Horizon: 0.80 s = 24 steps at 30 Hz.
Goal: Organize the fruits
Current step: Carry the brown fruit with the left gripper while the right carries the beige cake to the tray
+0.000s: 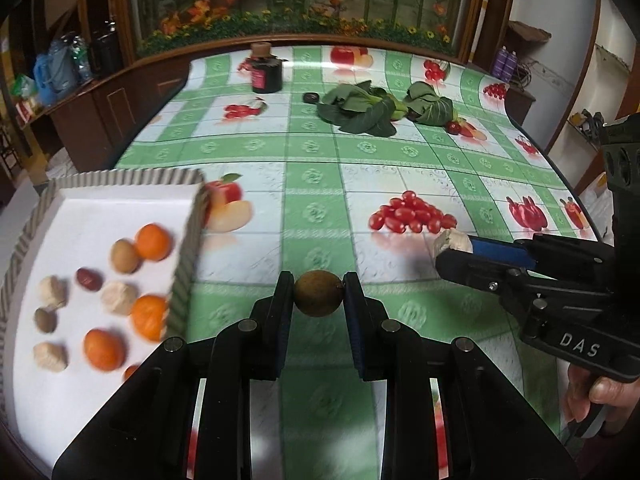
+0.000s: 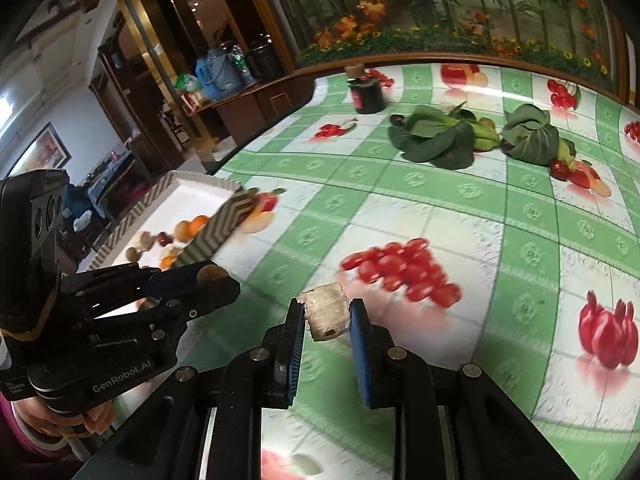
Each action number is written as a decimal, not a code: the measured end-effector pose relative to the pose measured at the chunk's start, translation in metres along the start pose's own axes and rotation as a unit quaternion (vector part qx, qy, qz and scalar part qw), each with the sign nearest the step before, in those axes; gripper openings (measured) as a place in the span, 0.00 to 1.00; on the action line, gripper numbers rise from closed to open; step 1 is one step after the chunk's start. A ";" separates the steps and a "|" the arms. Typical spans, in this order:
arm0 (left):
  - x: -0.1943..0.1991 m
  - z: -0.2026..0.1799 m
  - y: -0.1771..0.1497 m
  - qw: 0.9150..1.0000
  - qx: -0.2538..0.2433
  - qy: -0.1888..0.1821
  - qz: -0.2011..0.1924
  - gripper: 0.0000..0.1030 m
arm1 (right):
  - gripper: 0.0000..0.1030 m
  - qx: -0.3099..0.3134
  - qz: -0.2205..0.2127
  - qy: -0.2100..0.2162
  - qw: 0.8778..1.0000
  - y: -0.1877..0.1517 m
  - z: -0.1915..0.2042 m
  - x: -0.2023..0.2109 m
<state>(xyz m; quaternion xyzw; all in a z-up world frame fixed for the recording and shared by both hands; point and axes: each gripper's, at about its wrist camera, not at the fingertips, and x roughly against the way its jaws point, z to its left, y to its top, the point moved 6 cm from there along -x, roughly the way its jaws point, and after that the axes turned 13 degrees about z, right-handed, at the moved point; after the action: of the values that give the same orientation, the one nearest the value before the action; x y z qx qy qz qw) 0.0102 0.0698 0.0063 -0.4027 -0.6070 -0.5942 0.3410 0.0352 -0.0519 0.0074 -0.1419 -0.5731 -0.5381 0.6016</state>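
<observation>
My left gripper is shut on a small round brown fruit, held above the green checked tablecloth. Just to its left lies a white tray with a zigzag rim; it holds tangerines, brown fruits, a dark red one and several beige chunks. In the right wrist view my right gripper is shut on a beige chunk, also above the cloth. Each gripper shows in the other's view: the right gripper with its beige chunk, the left gripper near the tray.
Leafy greens lie at the back of the table, with a dark cork-topped jar and a small dark round thing beside them. A wooden cabinet runs behind. A person's hand grips the right handle. The tablecloth is printed with fruit pictures.
</observation>
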 end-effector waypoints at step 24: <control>0.055 0.091 -0.060 0.996 0.069 0.045 -0.035 0.24 | 0.21 0.075 -0.001 0.029 0.997 -0.008 0.110 -0.007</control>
<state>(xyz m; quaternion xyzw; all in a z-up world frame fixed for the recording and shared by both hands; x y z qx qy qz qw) -0.0620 0.1668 0.0231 -0.3297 -0.6440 -0.5802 0.3742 -0.0284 0.0347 0.0316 -0.0799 -0.5940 -0.4982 0.6266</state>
